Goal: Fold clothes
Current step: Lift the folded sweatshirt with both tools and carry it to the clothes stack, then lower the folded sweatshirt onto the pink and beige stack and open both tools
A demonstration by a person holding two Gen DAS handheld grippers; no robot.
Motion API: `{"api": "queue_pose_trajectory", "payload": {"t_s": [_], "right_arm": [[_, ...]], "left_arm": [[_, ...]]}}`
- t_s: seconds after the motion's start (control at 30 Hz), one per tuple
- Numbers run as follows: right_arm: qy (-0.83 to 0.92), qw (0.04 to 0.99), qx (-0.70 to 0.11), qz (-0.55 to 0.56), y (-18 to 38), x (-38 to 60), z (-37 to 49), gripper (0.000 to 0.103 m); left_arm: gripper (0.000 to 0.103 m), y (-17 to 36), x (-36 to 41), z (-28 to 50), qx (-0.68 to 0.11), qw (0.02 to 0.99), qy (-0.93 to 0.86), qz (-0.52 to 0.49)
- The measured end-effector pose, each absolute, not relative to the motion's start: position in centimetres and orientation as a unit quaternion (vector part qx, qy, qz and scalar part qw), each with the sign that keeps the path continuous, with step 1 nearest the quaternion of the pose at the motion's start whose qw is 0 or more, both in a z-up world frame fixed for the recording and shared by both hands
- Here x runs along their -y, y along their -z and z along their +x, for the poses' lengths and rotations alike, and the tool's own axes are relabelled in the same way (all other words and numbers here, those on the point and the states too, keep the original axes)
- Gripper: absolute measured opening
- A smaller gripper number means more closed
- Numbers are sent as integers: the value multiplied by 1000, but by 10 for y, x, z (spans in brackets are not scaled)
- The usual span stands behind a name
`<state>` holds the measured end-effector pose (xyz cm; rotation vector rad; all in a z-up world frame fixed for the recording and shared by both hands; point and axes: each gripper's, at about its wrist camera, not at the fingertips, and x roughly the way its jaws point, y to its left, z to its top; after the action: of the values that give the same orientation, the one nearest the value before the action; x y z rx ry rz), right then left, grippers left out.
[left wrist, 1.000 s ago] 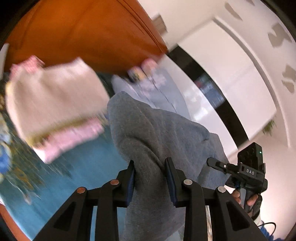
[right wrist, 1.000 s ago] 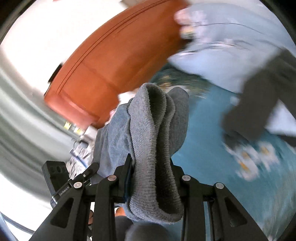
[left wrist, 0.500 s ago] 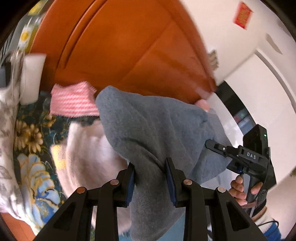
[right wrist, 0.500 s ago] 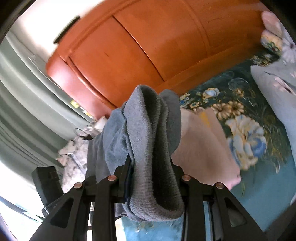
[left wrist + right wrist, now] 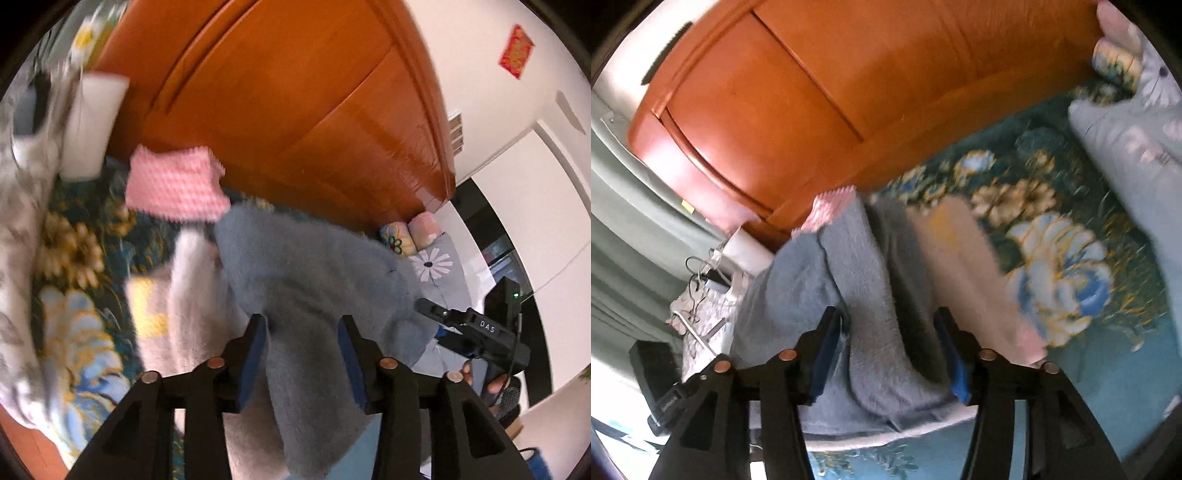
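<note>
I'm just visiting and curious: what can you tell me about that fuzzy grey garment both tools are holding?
The grey garment looks like thick, fuzzy fleece or knit, blue-grey, bunched into soft folds. The left gripper and the right gripper each clamp a bunch of it, so it hangs between them above the floral bedspread. It overlaps a pale pink garment; whether they touch is unclear.

"DAS" on right claw (image 5: 424,306) body.

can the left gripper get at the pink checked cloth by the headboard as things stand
Probably not yet. The left gripper is shut on the grey garment, so it has no free jaws; the pink checked cloth itself lies uncovered.
</note>
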<state>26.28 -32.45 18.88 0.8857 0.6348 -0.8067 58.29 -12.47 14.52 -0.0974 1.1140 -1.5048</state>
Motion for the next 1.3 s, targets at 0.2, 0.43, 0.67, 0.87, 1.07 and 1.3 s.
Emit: {"api": "queue_pose_trajectory", "payload": {"t_s": [0.2,0.43,0.67,0.87,1.07,1.3], "right_arm": [[414,819,-260,302,-226,285,278,57],[401,814,-305,288,-181,280,311,57],[440,792,-270,325,-169,266,294,57],[430,799,-302,292,-178,233,283,65],[425,801,-332,260,-162,216,284,73],[420,809,-349,217,-147,196,287,99]], "left_arm": [[56,-176,133,538,-405,598,691,33],[60,-132,149,542,-474,583,659,38],[77,-157,126,533,-469,585,661,31],[92,-158,94,499,-433,607,664,57],[103,-139,84,469,-402,650,637,100],[103,-118,75,458,-410,663,618,104]]}}
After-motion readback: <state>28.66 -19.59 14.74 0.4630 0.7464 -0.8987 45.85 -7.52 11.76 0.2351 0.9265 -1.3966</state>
